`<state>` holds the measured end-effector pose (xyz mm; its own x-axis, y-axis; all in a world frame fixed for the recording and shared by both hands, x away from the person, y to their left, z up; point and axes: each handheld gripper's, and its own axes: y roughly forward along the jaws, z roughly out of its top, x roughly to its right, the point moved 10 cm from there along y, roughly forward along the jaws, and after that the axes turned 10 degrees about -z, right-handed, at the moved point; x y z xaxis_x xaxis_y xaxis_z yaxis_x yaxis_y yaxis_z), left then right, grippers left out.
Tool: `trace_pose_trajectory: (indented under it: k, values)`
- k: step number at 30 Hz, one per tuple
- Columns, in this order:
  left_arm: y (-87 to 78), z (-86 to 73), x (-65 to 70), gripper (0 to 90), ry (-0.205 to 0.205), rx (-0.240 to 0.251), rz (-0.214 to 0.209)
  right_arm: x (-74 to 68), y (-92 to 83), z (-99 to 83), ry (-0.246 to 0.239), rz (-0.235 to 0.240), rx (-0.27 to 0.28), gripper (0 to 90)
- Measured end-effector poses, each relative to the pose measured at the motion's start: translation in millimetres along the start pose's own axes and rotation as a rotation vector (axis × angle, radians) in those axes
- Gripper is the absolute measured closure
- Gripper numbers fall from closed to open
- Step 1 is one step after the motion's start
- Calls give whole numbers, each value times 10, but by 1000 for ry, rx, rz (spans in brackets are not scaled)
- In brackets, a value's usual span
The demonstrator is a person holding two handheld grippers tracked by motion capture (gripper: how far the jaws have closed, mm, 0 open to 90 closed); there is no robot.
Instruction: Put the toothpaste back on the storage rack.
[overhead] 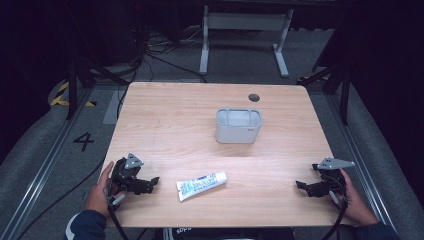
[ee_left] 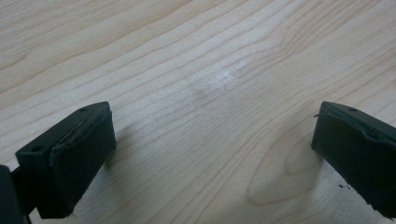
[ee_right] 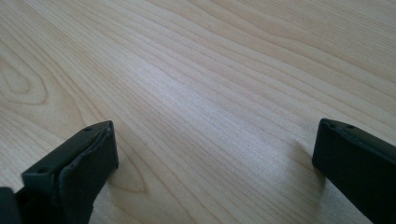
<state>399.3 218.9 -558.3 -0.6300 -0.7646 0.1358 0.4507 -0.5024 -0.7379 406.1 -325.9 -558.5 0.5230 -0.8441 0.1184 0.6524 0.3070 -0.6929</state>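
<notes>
Left hand-held gripper (overhead: 150,183) and right hand-held gripper (overhead: 301,187) gape empty; one tube (overhead: 201,185), one grey container (overhead: 238,126) on table (overhead: 165,125).

So on the tabletop (overhead: 165,120), the tub-style container (overhead: 239,126) sits a bit right of center, closer to the far edge. There's a small round thing (overhead: 254,97) behind it near the far edge, maybe a hole, hard to tell. The tube (overhead: 201,185) lies near the near edge, roughly mid-width, angled. Left gripper (overhead: 151,183) is by the near left corner, just left of the tube; right gripper (overhead: 301,186) is by the near right corner, well apart from it.
</notes>
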Motion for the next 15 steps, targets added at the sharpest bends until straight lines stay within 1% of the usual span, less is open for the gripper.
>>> trace_pose_trajectory:
  k: [1,3,4,5,6,8,11,13,15]
  values:
    - [-4,-2,-5,2,2,-4,2,-1,-1,0,1,0,0,4]
    - [4,3,-6,2,1,4,-7,0,-1,-1,1,-2,0,4]
    - [4,9,-20,1,5,4,-2,-1,-3,-1,5,-2,0,4]
    - [12,17,-17,1,-2,8,-4,-1,-5,-2,6,-4,0,4]
    - [12,22,-28,0,5,7,-1,-1,-5,-3,6,-4,0,4]
    - [15,23,-25,0,4,9,-6,0,-6,-4,7,-6,-2,4]
    - [16,23,-32,0,13,3,-11,0,-4,-2,7,-6,-1,3]
    - [14,21,-34,0,13,-2,-11,1,-3,-2,5,-6,-1,4]
    - [24,32,-37,0,0,5,-4,0,-2,0,-1,-3,2,5]
